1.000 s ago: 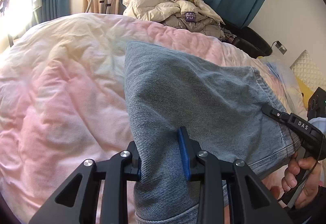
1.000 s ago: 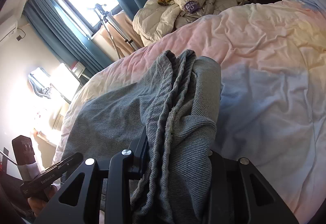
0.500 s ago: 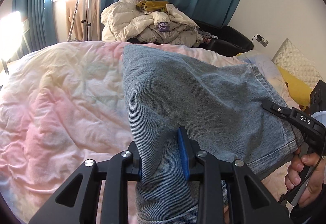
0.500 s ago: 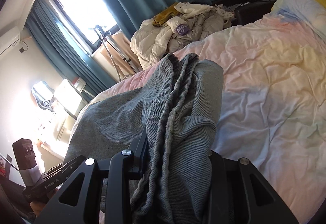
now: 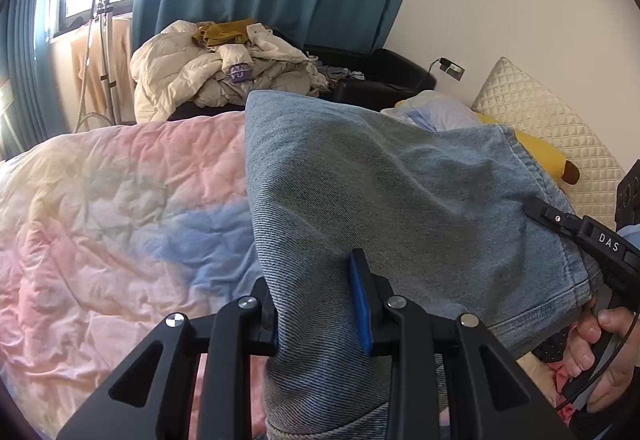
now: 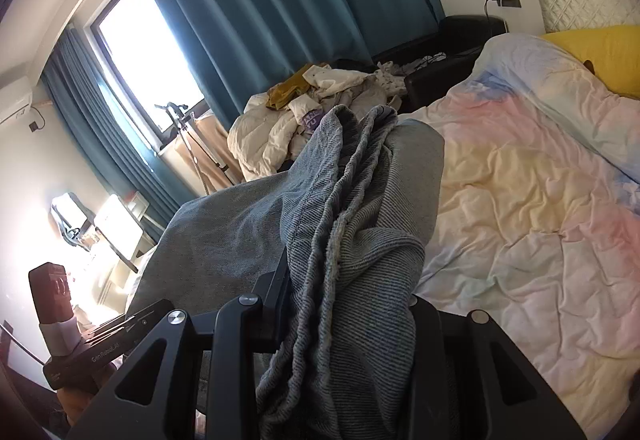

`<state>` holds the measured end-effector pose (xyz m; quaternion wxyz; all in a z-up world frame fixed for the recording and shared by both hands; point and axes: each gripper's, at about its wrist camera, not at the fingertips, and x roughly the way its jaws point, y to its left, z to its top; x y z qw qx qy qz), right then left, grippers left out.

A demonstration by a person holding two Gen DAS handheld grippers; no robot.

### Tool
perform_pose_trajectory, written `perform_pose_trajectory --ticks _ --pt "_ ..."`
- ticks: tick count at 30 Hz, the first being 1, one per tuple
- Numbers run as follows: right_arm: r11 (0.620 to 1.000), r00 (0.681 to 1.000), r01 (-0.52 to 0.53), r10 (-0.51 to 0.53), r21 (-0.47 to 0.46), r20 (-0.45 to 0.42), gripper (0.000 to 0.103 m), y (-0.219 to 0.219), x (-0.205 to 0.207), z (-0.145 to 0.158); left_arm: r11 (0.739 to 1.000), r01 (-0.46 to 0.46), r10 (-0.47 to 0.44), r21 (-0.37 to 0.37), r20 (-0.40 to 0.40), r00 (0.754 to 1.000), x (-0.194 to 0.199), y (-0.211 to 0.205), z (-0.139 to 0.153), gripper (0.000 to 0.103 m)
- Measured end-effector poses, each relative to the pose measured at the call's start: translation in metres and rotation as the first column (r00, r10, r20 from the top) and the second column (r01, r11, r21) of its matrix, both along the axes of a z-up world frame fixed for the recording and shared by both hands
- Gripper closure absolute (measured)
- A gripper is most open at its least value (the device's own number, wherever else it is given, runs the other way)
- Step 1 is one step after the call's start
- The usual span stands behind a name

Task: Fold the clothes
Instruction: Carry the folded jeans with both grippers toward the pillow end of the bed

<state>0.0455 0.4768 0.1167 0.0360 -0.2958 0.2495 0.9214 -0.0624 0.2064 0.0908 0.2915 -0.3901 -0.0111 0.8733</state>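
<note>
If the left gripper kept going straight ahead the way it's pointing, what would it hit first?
The left gripper is already shut on the denim garment, so the denim itself fills the line ahead. Beyond it probably comes the pastel quilt, though depth is hard to judge.

Lifted higher now: blue jeans (image 5: 400,200) up off the pink quilt (image 5: 120,200) (far edge too), top reaching the clothes pile (image 5: 224,68) at upper middle. More curtain (image 6: 300,0) and wall showing above.
</note>
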Motion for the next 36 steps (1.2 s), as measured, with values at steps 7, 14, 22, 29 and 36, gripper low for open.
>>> perform_pose_trajectory --ticks 7,14,22,29,36 --pt "0.994 0.994 0.112 -0.112 0.016 -0.015 0.072 0.073 0.049 0.004 0.994 0.112 -0.112 -0.005 -0.025 0.993 0.019 0.088 0.002 0.075" --pt "0.974 0.974 0.227 -0.227 0.020 -0.014 0.073 0.143 0.091 -0.024 0.974 0.226 -0.226 -0.029 -0.019 0.974 0.035 0.176 -0.020 0.075" --pt "0.945 0.944 0.328 -0.327 0.014 -0.031 0.073 0.198 0.129 -0.073 0.944 0.326 -0.325 -0.048 0.015 0.946 0.041 0.248 -0.060 0.075" --pt "0.920 0.918 0.392 -0.392 -0.005 -0.058 0.072 0.225 0.153 -0.114 0.920 0.388 -0.388 -0.058 0.016 0.922 0.047 0.288 -0.094 0.075" --pt "0.904 0.904 0.426 -0.427 -0.044 -0.021 0.072 0.236 0.161 -0.159 0.909 0.407 -0.403 -0.088 0.058 0.913 0.045 0.307 -0.132 0.075"
